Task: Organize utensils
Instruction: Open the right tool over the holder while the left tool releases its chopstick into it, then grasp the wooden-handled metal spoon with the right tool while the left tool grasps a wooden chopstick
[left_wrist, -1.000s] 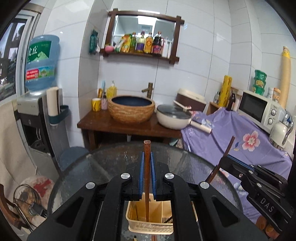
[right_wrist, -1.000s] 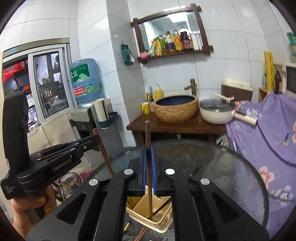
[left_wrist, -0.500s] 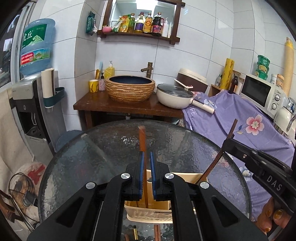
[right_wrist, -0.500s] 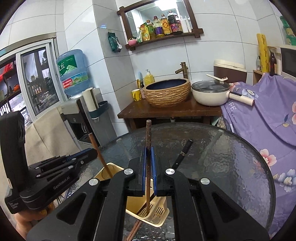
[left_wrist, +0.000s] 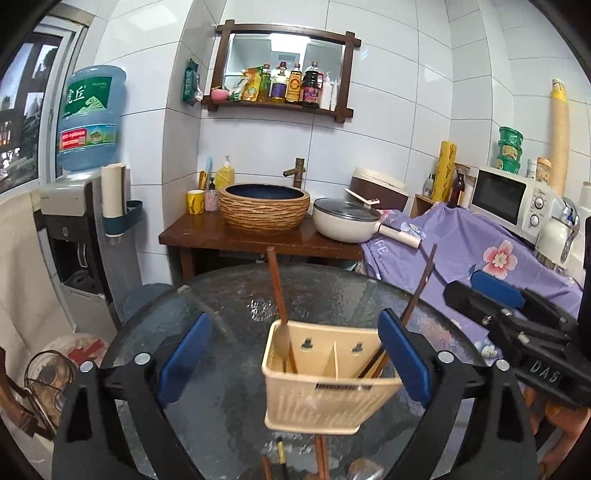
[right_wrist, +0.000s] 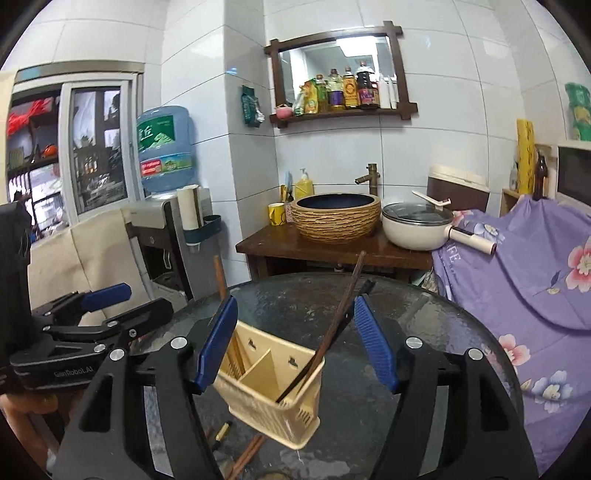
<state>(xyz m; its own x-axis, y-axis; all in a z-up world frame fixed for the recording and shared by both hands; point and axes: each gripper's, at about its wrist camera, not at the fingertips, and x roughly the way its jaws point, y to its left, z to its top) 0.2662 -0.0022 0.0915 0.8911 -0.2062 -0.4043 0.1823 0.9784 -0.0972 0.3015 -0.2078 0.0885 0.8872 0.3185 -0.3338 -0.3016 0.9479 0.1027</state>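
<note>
Nearest the left wrist camera, the left gripper shows black arms with flat blue ribbed pads, and its jaws are opening, spread wide with nothing pressed between them; just below them a few loose brown sticks lie on the surface, a round sheet of dark, pebbled glass; between the pads stands the caddy, a cream plastic box with a slotted front and a thin divider making two compartments; in its left compartment a slim brown wooden chopstick leans upright beside a pale rounded spoon-like piece, and in its right compartment a darker chopstick tilts out to the right; the right gripper, matte black with the same blue pads, also has its jaws opening, and that dark stick stands loose between them, touching neither pad as far as can be seen; beyond the glass rim a glossy brown wooden stand carries a woven-textured round basin and a cream lidded pan; to the right, purple floral cloth drapes in soft folds.
</note>
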